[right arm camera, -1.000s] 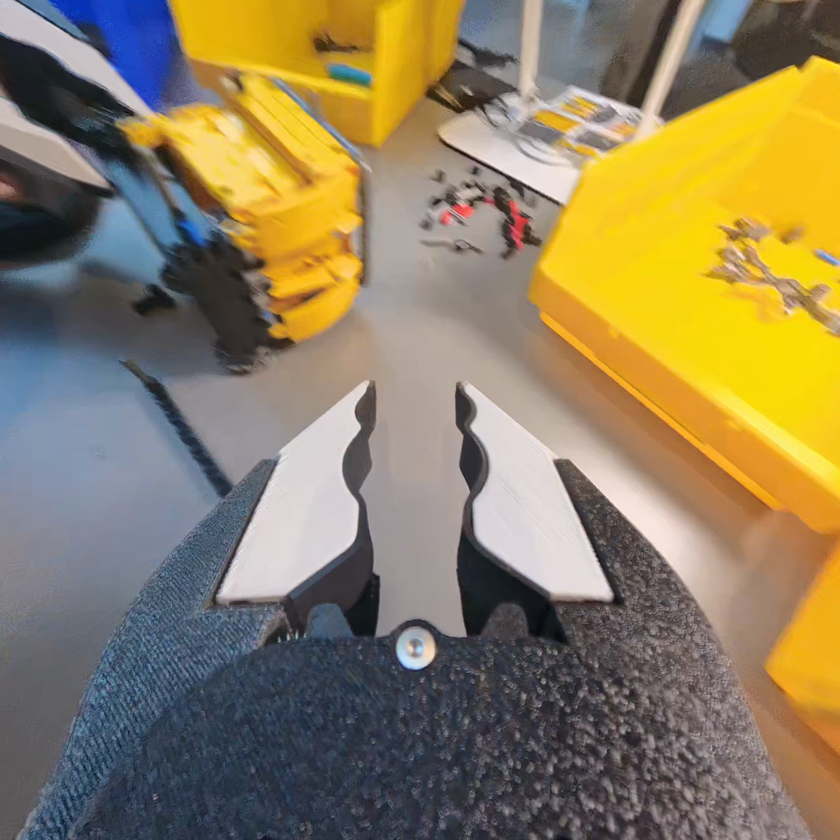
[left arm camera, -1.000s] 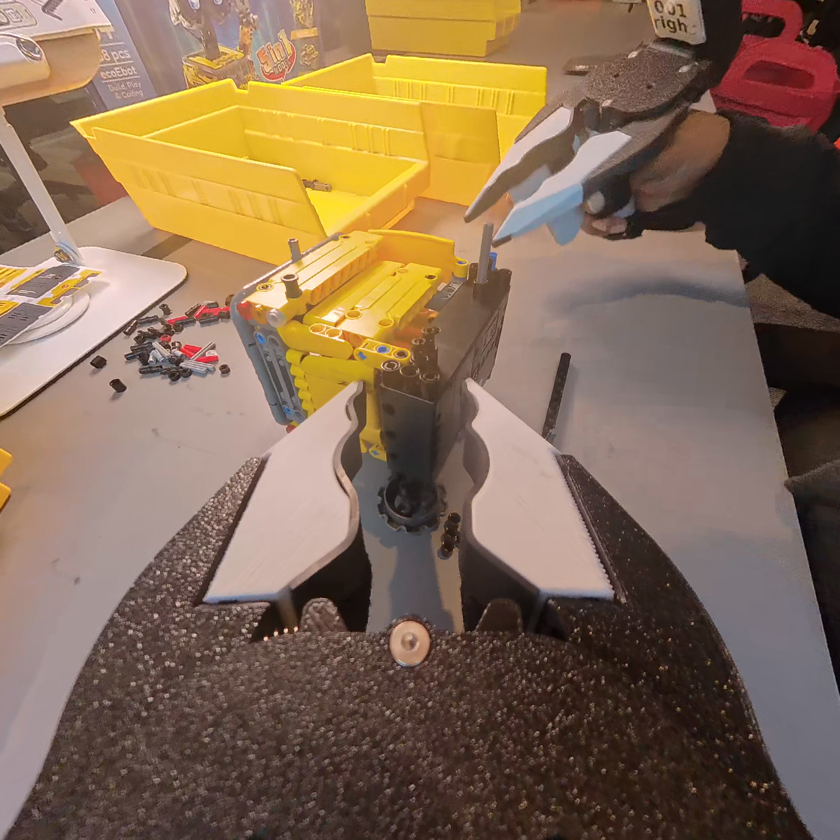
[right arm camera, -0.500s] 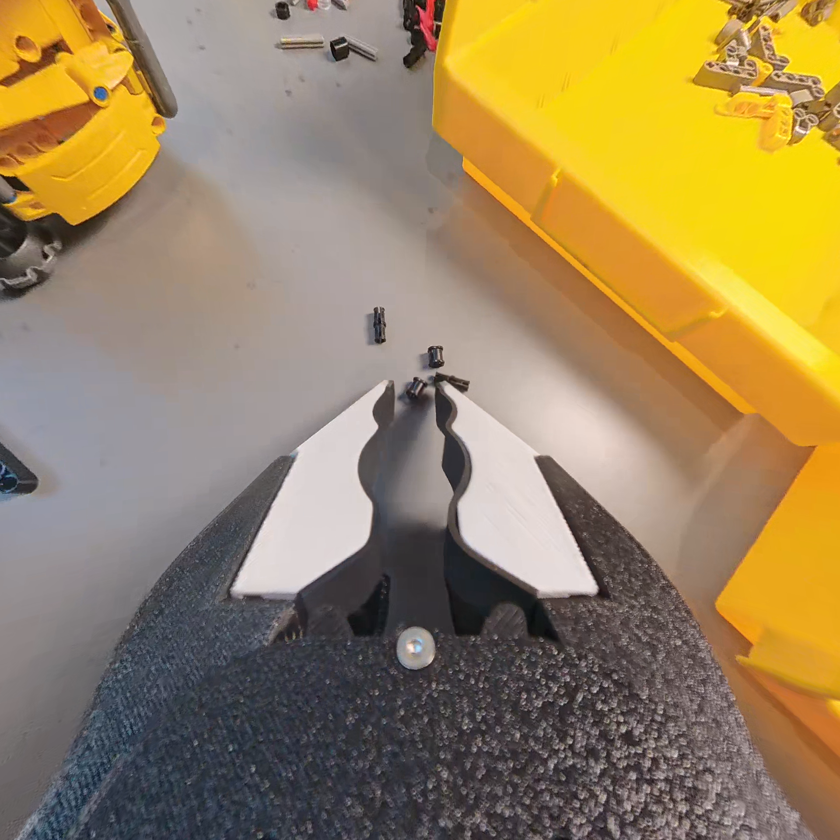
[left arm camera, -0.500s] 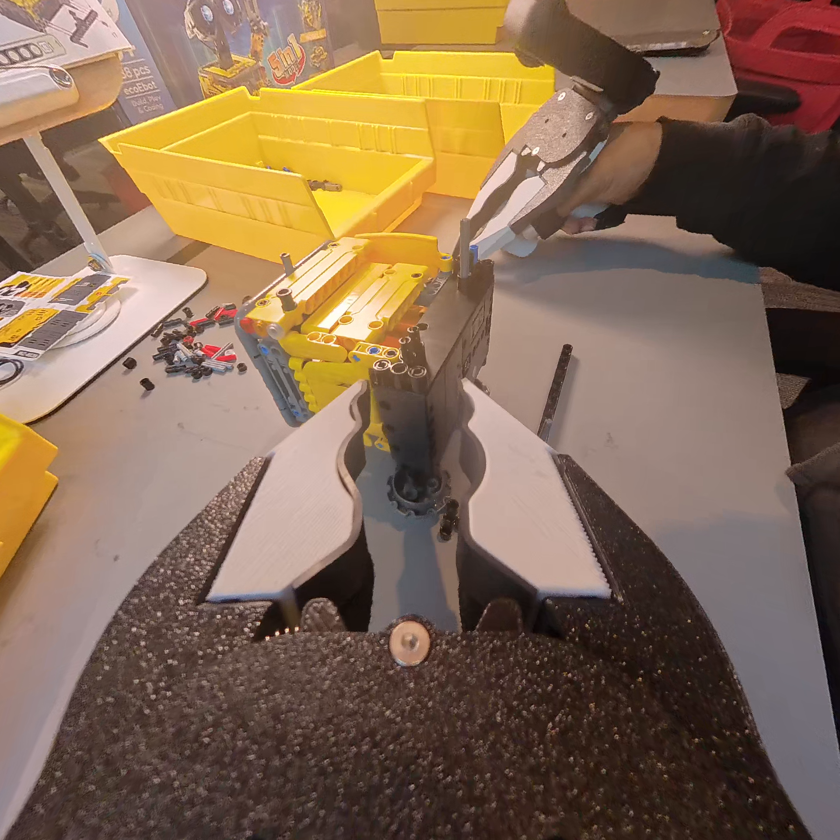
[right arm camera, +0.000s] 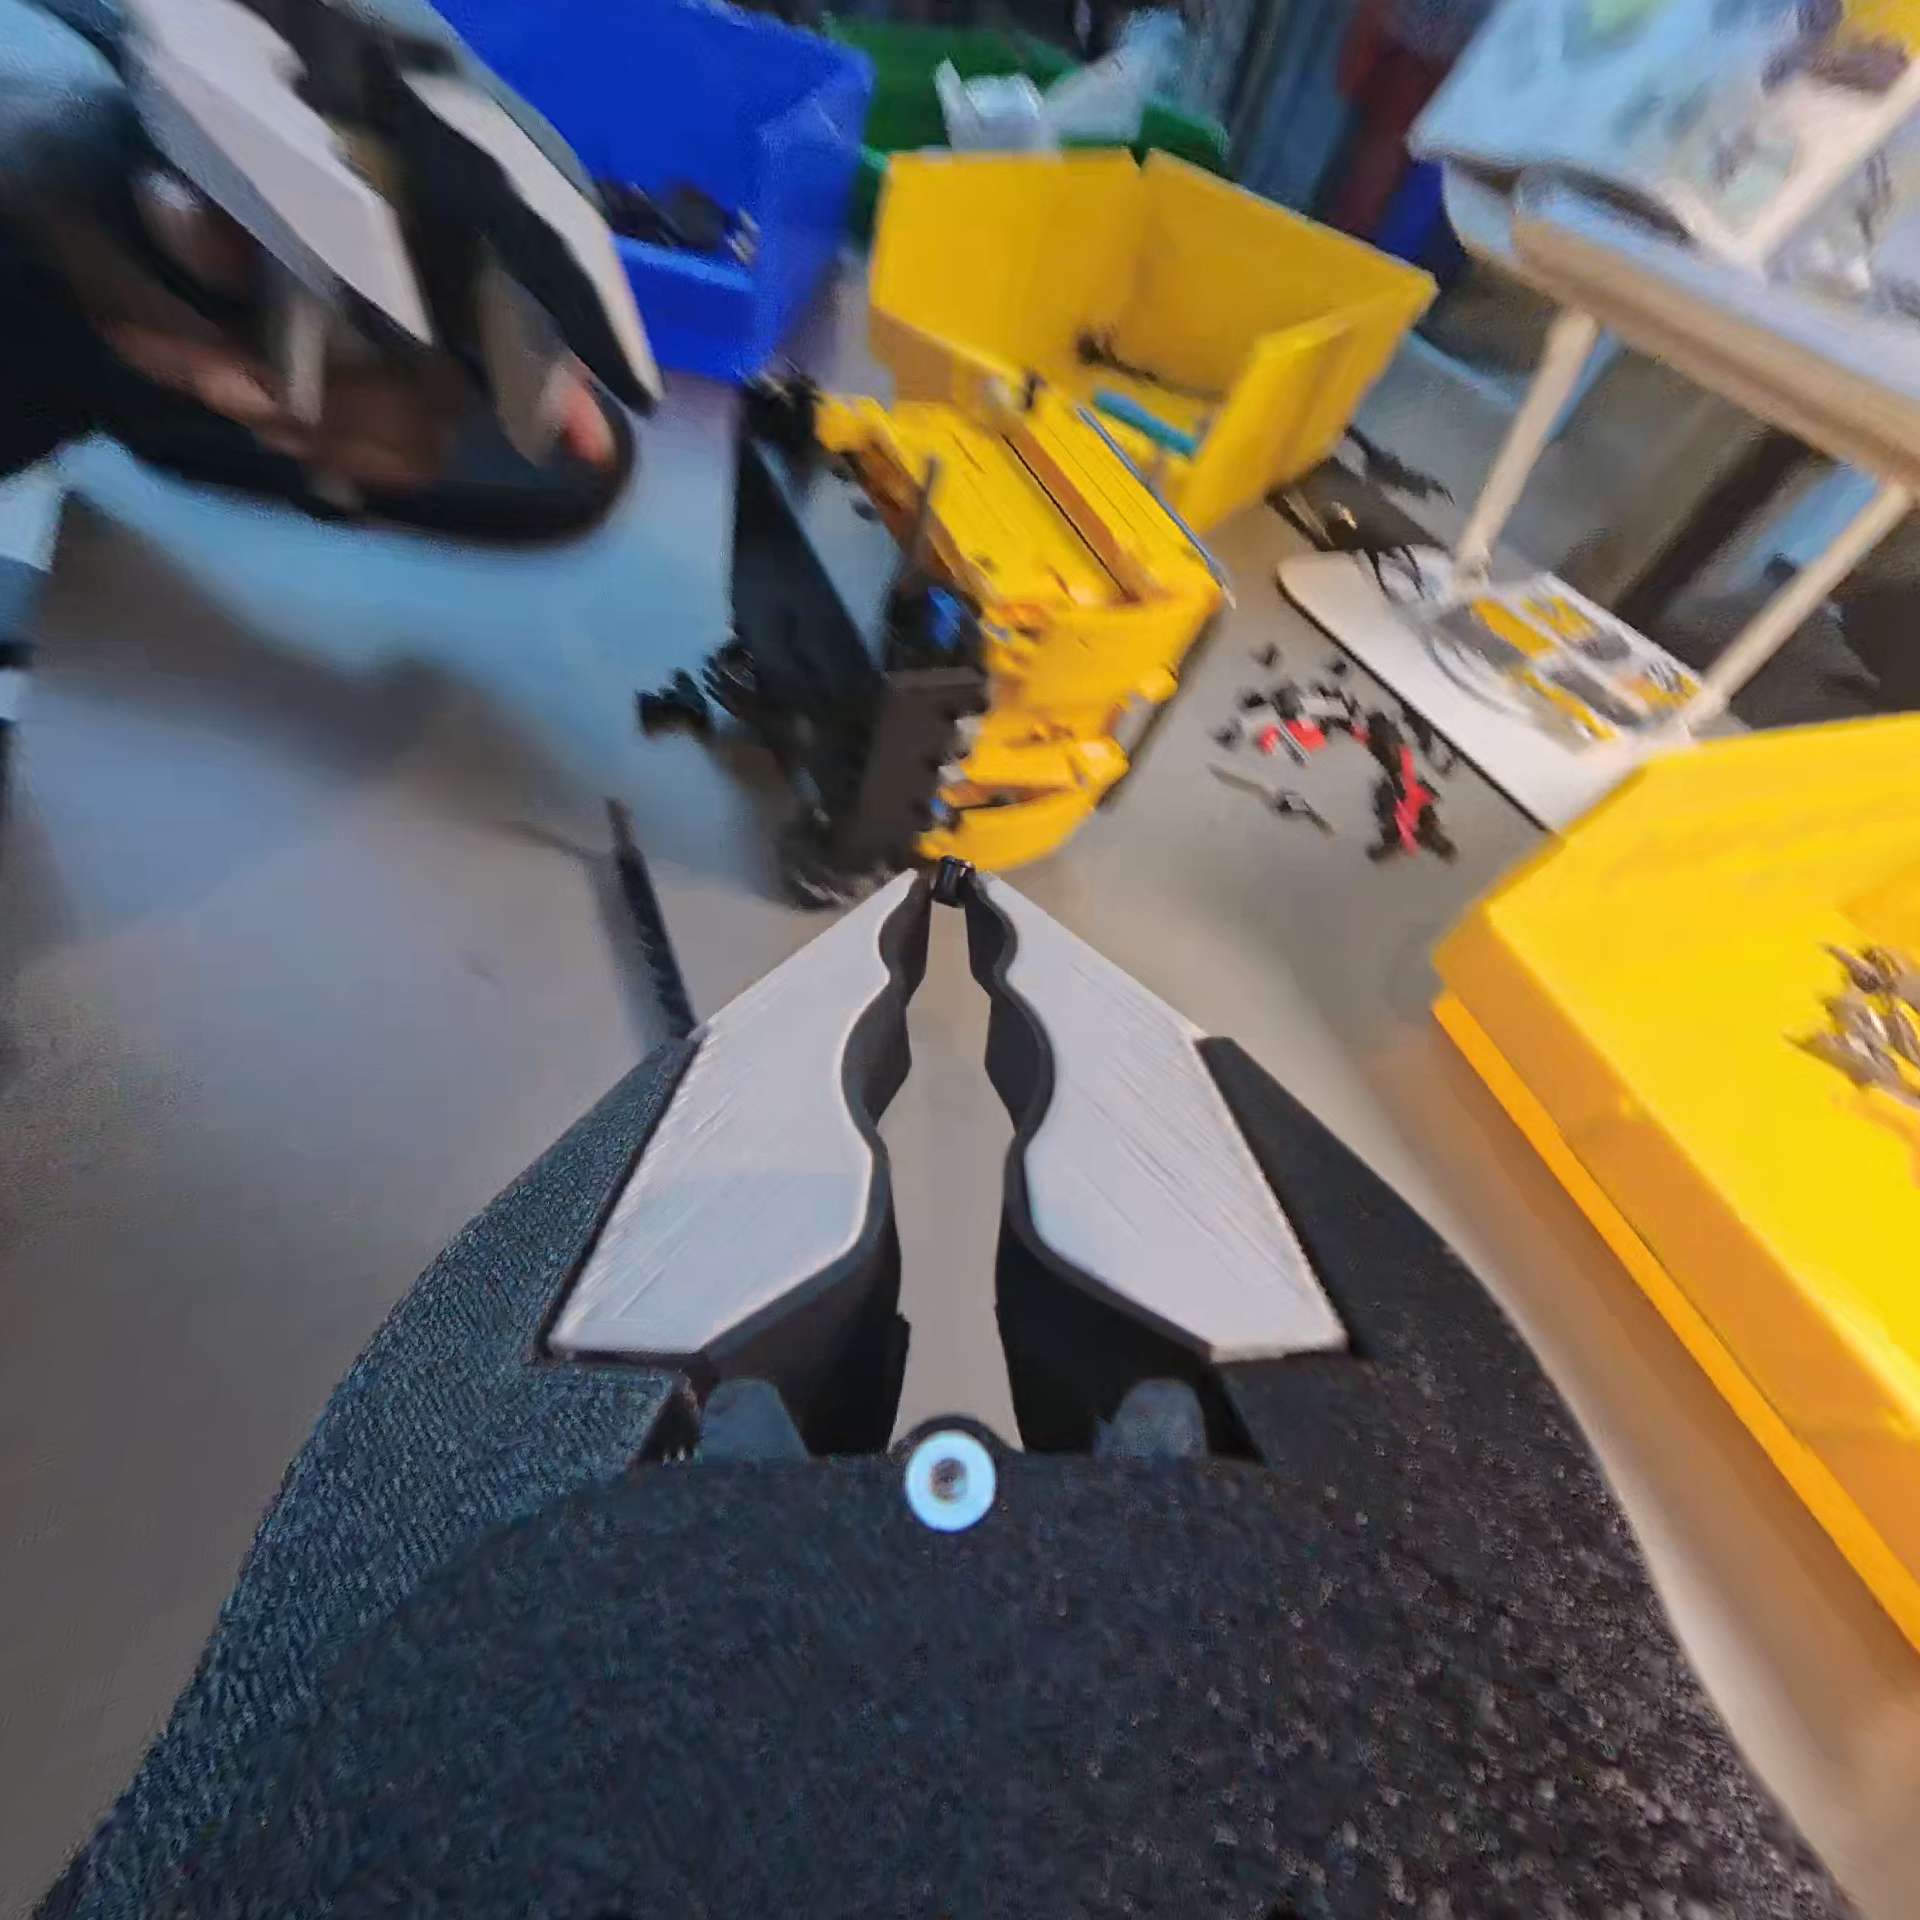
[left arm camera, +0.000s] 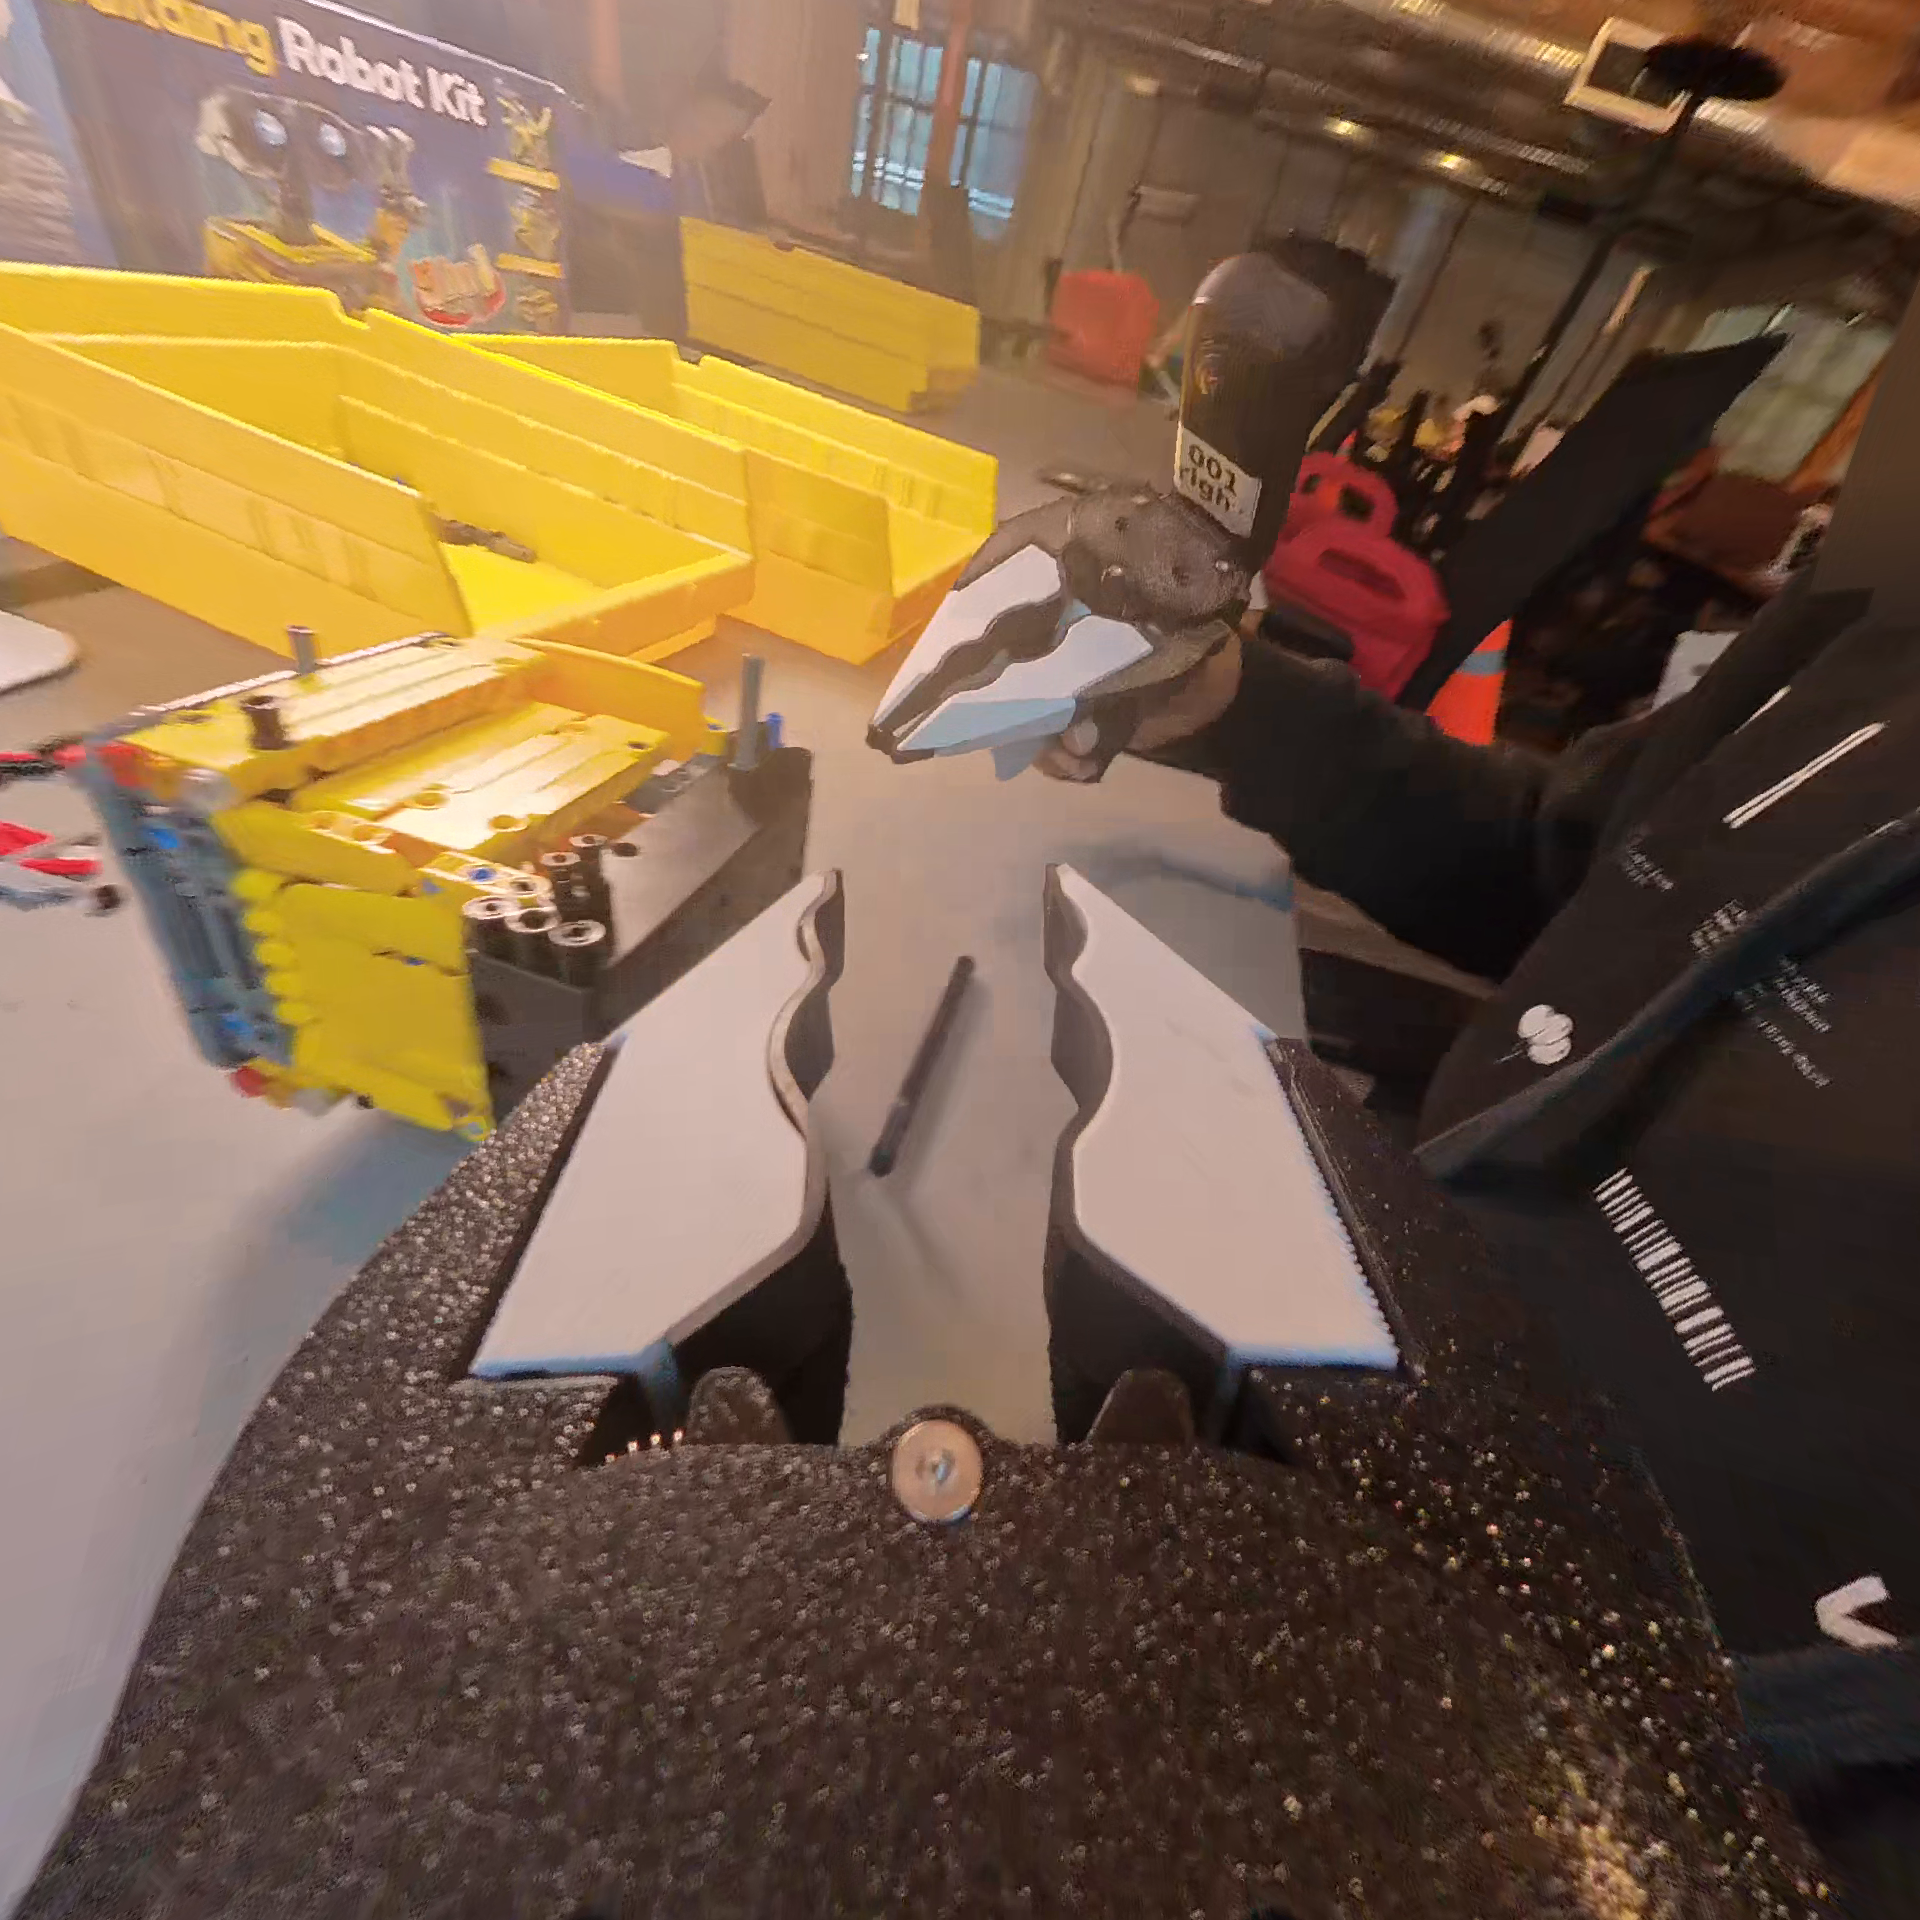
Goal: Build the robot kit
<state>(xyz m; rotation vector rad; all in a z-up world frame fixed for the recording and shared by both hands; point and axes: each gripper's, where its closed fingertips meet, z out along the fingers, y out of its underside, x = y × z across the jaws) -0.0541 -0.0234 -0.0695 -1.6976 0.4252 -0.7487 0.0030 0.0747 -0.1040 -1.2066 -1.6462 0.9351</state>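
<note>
right hand-held gripper (right arm camera: 945,891) raised, pinching small black pin (right arm camera: 947,881); left hand-held gripper (left arm camera: 940,883) spread (empty) above table (left arm camera: 156,1226).

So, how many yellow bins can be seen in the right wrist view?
2. One yellow bin stands at the back, behind the yellow and black model; the other is at the right edge, holding grey parts. More may lie outside the frame.

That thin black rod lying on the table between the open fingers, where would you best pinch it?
Probably at mid-length, from above: the black rod lies flat and clear on the table, lengthwise between the open left gripper fingers, so they should turn to close across it.
</note>
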